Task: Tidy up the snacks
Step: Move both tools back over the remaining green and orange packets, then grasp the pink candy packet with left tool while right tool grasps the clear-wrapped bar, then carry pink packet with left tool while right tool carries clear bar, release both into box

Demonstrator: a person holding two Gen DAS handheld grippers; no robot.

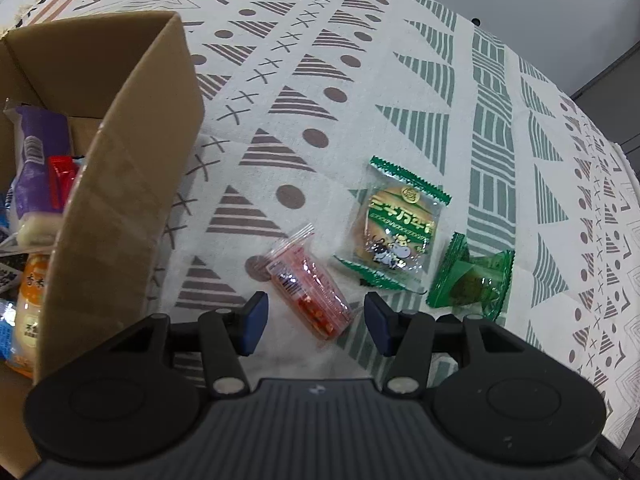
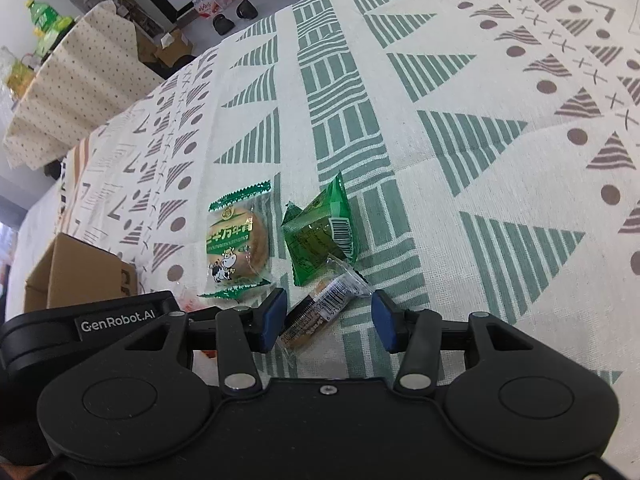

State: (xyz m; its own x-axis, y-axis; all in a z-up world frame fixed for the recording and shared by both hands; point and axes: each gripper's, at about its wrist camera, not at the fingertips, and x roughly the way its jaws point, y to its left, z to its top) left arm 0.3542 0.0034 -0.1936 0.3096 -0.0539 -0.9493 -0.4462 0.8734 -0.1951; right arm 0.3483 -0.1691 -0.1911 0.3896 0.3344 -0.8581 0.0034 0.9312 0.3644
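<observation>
While both grippers hang spread, the red packet (image 1: 310, 290) lies slantwise between the left gripper (image 1: 316, 322) fingertips, long axis near-right.

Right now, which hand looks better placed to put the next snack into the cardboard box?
Probably left. The left gripper is open around the red snack packet, with the cardboard box right beside it. The right gripper is open around a clear-wrapped bar, but the box sits farther away.

Green biscuit wrapper (image 1: 396, 220), red packet (image 1: 310, 288)

Patterned tablecloth (image 1: 360, 60), dotted cloth (image 2: 80, 80), green bottle (image 2: 46, 20) behind.
</observation>
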